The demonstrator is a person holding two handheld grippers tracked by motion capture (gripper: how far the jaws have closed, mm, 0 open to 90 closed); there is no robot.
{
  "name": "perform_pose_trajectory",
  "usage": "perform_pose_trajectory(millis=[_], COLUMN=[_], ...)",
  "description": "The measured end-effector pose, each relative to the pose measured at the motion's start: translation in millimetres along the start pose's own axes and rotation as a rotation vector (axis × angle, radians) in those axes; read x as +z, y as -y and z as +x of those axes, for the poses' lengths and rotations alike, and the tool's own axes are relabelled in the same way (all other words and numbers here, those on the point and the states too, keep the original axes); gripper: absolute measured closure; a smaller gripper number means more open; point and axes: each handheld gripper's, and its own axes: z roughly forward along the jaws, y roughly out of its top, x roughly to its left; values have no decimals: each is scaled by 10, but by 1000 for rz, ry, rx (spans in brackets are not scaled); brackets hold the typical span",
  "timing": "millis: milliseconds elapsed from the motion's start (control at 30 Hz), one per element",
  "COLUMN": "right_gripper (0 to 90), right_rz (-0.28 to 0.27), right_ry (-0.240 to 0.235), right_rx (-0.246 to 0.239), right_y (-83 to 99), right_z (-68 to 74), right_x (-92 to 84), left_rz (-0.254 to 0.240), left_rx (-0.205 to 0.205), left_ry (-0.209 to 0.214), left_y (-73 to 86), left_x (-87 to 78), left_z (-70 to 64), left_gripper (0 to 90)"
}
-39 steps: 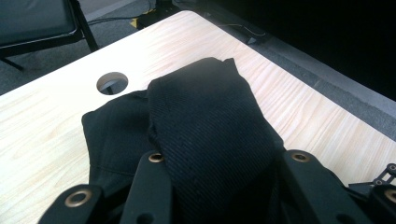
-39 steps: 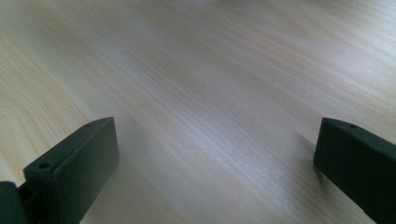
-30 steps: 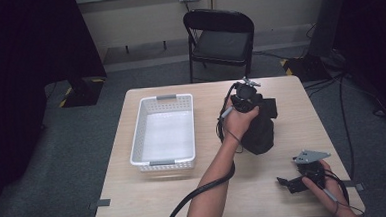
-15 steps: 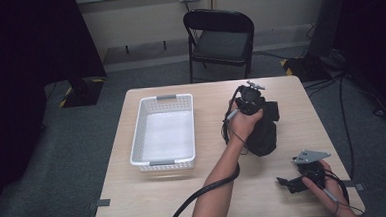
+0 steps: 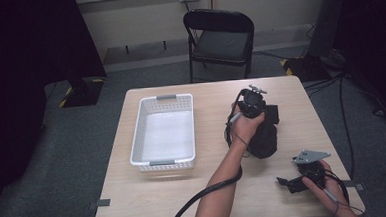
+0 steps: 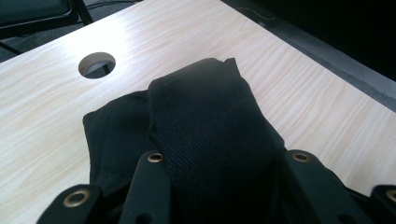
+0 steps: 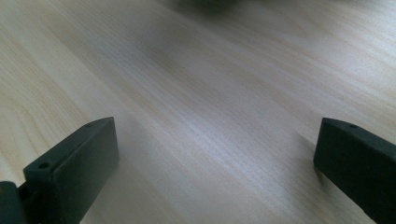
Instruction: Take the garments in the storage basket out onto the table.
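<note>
Two tools are in play: the left tool [image 5: 251,105] is clamped on a folded black cloth [image 5: 265,137], the fold pinched between its jaws in the left gripper view [image 6: 210,140]. That cloth lies on the desk [image 5: 215,187] right of centre, its long axis running from twelve to six o'clock. A white basket [image 5: 163,132] sits at nine o'clock from it. The right tool [image 5: 300,180], gaping and empty, rests at five o'clock. Since the earlier frame, the left hand has sunk slightly with the cloth.
</note>
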Motion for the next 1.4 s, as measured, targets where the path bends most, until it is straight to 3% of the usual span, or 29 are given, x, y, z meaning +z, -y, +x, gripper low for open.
perform_pose_trajectory(millis=[667,1400], right_gripper=[0,0], right_rz=[0,2], right_ry=[0,-1], right_rx=[0,1], right_y=[0,1], right_z=[0,1], right_x=[0,-1], left_rz=[17,91], left_rx=[-32,-56], left_ry=[15,47], left_y=[140,266], left_x=[146,241], left_z=[-29,-27], left_gripper=[656,598])
